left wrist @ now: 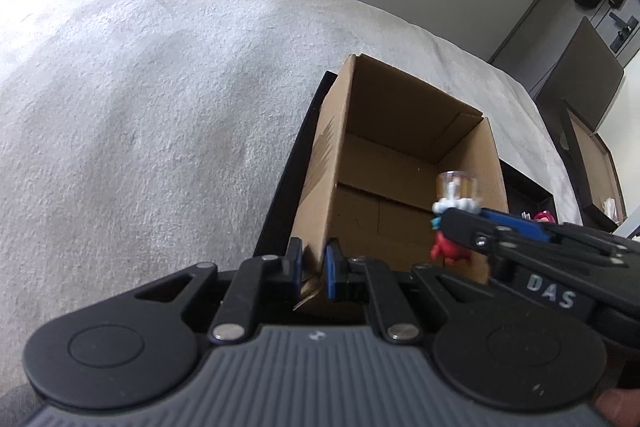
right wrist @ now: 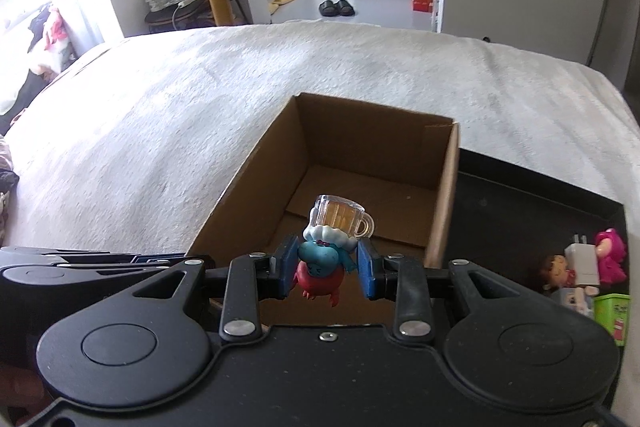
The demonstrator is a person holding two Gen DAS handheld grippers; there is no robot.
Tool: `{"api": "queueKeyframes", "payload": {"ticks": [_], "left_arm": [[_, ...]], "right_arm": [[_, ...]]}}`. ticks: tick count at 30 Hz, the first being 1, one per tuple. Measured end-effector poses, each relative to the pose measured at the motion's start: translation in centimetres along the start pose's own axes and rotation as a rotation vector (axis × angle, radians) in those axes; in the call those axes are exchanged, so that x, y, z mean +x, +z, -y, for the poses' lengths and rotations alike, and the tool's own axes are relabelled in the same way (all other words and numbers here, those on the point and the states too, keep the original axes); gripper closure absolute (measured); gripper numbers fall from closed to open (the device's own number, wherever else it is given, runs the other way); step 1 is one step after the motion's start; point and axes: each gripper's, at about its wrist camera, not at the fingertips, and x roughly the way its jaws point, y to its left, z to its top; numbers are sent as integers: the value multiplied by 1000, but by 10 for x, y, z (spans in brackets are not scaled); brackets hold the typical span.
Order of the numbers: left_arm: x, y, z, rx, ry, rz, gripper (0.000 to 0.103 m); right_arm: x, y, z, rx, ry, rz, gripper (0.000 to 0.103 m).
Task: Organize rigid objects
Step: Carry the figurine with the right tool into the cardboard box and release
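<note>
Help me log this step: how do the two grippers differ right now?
The left gripper pinches the cardboard box wall; the right gripper holds a beer-mug figurine. The left sits at the rim; the right hangs over the box's opening. Both are shut, with blue pads.

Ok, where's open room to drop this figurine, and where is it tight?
The cardboard box floor is bare below the figurine held by the right gripper. The left gripper pinches the box's near-left wall, so avoid that corner. The black tray is bare beside the box, but crowded at its right end with toys.
</note>
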Motion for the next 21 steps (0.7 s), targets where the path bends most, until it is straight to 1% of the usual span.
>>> {"api": "queueKeyframes", "payload": {"ticks": [4, 7, 10, 13, 17, 21], "left_arm": [[0, 0, -3, -19, -11, -1, 93], [0, 0, -6, -41, -25, -4, 93], [1, 0, -8, -54, -32, -4, 93], [1, 0, -9, -51, -32, -2, 93], [2, 2, -9, -58, -35, -5, 92], [2, 2, -7, -51, -22, -1, 92]], "right_arm": [[9, 2, -8, -14, 27, -3, 71], [12, 6, -15, -15, 50, 13, 71], [11, 10, -20, -26, 52, 41, 70], [9, 11, -20, -20, 52, 57, 69], [7, 7, -12, 9, 44, 43, 68], [2, 3, -3, 26, 33, 39, 68]]}}
